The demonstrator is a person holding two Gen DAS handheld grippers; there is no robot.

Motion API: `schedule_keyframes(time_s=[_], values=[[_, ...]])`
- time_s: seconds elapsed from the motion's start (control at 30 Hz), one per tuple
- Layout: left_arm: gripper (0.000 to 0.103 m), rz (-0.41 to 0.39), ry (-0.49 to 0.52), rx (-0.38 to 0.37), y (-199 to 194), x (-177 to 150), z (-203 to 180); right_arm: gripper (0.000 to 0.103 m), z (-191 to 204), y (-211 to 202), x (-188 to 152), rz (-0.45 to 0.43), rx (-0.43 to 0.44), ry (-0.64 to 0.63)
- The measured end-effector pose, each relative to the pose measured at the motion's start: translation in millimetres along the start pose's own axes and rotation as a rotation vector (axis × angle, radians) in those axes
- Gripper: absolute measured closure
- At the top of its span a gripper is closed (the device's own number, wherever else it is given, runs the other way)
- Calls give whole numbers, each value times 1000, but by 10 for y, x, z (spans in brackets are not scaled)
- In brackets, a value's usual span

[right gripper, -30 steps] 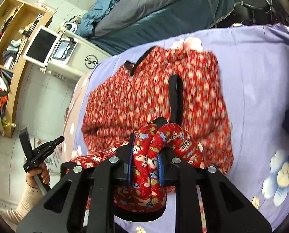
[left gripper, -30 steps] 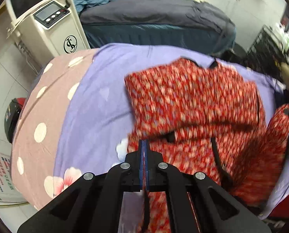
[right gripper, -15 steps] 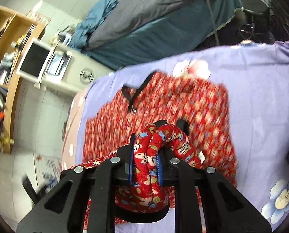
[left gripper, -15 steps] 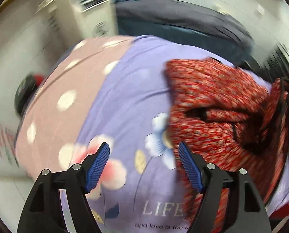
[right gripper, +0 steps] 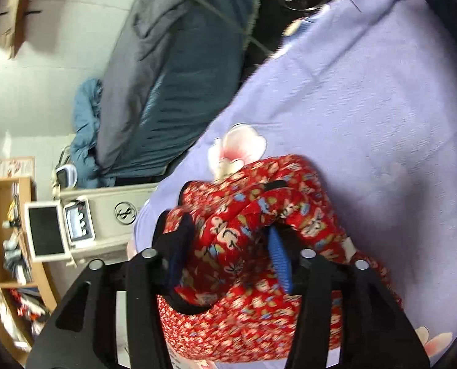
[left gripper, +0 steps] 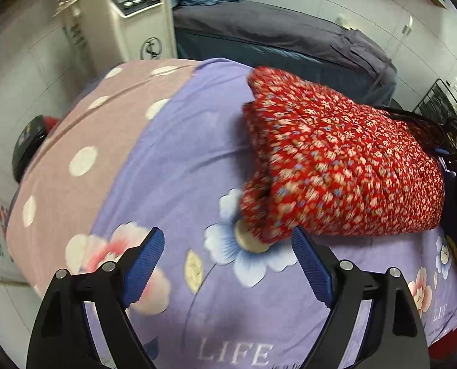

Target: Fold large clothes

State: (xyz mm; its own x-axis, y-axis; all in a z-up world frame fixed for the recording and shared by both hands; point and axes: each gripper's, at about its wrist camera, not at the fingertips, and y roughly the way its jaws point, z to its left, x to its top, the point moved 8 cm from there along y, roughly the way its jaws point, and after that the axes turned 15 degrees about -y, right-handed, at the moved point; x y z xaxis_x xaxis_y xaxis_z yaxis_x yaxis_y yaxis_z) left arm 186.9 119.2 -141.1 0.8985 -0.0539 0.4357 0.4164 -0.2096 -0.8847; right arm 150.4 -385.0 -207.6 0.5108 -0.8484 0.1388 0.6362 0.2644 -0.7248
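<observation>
A red floral padded garment (left gripper: pixel 336 160) lies folded over in a thick bundle on the purple flowered bedsheet (left gripper: pixel 179 153). My left gripper (left gripper: pixel 228 261) is open and empty, just in front of the garment's near left corner, above the sheet. In the right wrist view the same garment (right gripper: pixel 247 215) is bunched between the fingers of my right gripper (right gripper: pixel 228 243), whose jaws stand partly apart around the cloth. The blue pads (right gripper: pixel 279 258) flank the fold; how firmly they hold it is unclear.
A white machine with a screen (left gripper: pixel 127 21) stands at the bed's far left. A second bed with grey and teal covers (left gripper: pixel 274 33) lies behind. A wire rack (left gripper: pixel 443 98) is at the far right. Wooden shelves (right gripper: pixel 1 246) stand left in the right wrist view.
My left gripper let go of the garment, opened and drew back to the left. My right gripper carried its fold over the garment, and its jaws have widened around the cloth.
</observation>
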Motion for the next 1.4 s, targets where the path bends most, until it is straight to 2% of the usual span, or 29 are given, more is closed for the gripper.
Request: schedule_keyframes(time_s=[0.13,0.2,0.23,0.33,0.43,0.5,0.53,0.57,0.63,0.67,0.77,0.93,1.03,1.13,1.2,1.3,1.4], values=[[20,3,44,-15,352,244,-319,46,160,-174,-66,3,-3,-157],[18,17,39,-39,495,348,-419,25,203,-323,-114,-34,-72,-280],[18,26,33,-29,609,406,-452,23,211,-419,-145,-64,-124,-360],[18,48,25,-19,821,476,-524,23,171,-515,-287,-80,-185,-465],[33,61,13,-41,939,505,-634,19,-23,-373,-512,0,-297,-556],[54,76,17,-57,989,510,-718,19,-211,-225,-648,48,-388,-614],[54,78,29,-50,1006,522,-768,19,-301,-139,-727,73,-405,-628],[55,69,44,-37,1004,525,-797,20,-346,-89,-783,90,-398,-628],[56,60,83,-13,1025,543,-850,48,-349,4,-919,105,-321,-626],[56,60,99,-1,1056,556,-871,61,-341,12,-936,97,-333,-629],[50,84,97,23,1199,596,-887,64,-366,72,-912,83,-417,-643],[38,135,99,105,1501,714,-962,60,-466,252,-861,134,-451,-564],[33,123,158,167,1572,746,-1007,50,-526,370,-814,155,-499,-571],[21,103,177,212,1615,769,-1013,39,-586,424,-809,154,-532,-565],[13,110,142,217,1645,793,-960,30,-636,468,-748,148,-548,-529],[5,135,69,202,1675,841,-834,25,-757,461,-704,139,-528,-451],[5,129,16,181,1624,854,-742,24,-789,399,-719,113,-540,-436]])
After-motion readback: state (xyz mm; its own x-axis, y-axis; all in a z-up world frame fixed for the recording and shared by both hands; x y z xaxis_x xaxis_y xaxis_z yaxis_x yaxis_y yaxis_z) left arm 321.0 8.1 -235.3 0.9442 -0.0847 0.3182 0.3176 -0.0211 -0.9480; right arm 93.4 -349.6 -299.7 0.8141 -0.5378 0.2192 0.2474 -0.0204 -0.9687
